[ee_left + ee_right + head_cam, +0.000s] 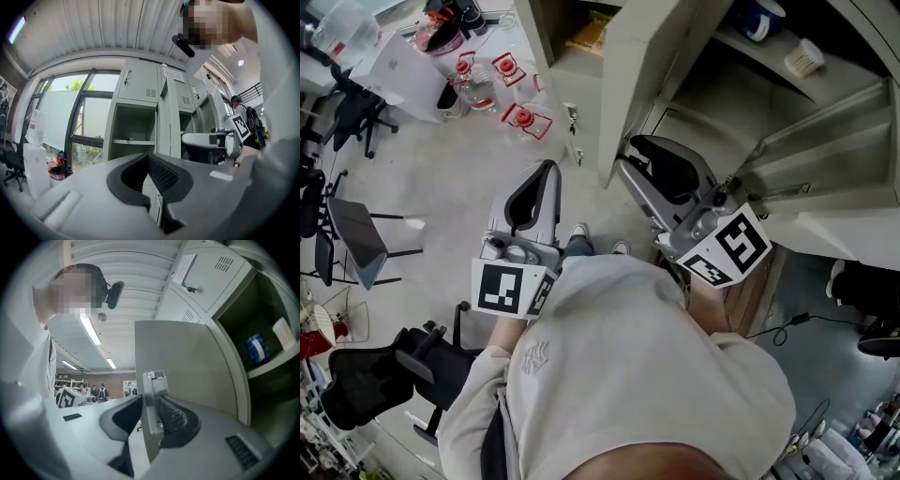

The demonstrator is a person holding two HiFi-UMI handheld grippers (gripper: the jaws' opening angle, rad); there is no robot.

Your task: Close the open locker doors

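Grey lockers (581, 66) stand open ahead of me. My right gripper (627, 156) is at the lower free edge of one tall open door (639, 66). In the right gripper view that door (192, 362) runs between the jaws, and the gripper (151, 401) is shut on its edge just below a small metal latch (154, 377). A second open door (830, 141) leans out further right. My left gripper (549, 167) hangs shut and empty over the floor, left of the lockers. The left gripper view shows its tips (148, 155) together, facing open compartments (133, 126).
A blue object (759, 19) and a white pack (804, 58) lie on the shelves. Red-trimmed items (523, 117) and a white box (403, 70) sit on the floor at left. Office chairs (366, 375) stand beside me, and a black cable (787, 323) runs at right.
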